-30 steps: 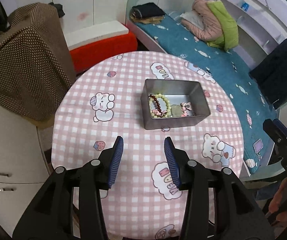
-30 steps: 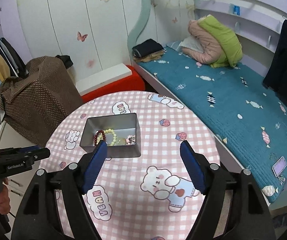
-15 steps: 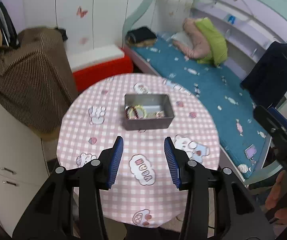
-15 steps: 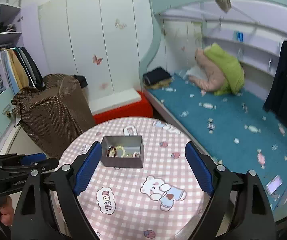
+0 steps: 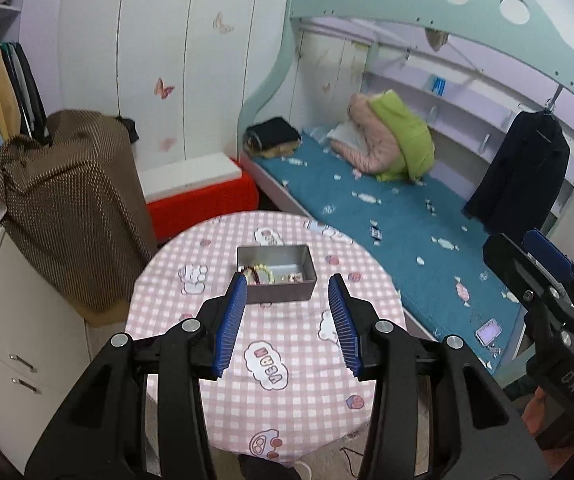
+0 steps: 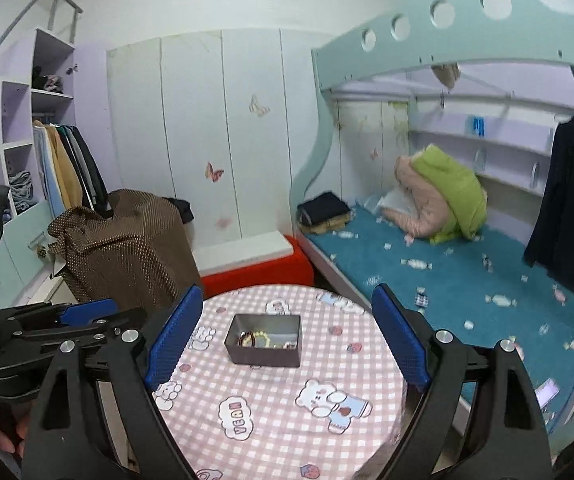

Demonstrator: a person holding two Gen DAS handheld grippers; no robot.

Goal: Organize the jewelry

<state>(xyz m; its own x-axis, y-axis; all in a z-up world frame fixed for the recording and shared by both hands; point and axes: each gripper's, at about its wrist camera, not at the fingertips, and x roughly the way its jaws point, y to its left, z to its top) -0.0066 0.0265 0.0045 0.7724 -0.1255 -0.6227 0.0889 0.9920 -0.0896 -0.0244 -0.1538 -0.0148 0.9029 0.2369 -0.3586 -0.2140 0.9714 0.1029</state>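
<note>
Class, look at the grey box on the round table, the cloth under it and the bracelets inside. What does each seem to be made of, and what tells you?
Box: probably metal, a tin; thin straight grey walls with a dull sheen.
Cloth: soft printed fabric, or maybe wipe-clean vinyl; matte pink check with cartoon bears, draping over the edge.
Bracelets: round beads, dark red and pale yellow-green; too small to tell stone, glass or plastic.

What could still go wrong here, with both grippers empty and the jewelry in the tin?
1. The metal tin has no lid, so a bump could spill the bead bracelets.
2. It sits on a loose-looking checked tablecloth; a snag might drag it.
3. The left gripper and right gripper are both open and close together; they might collide.
</note>
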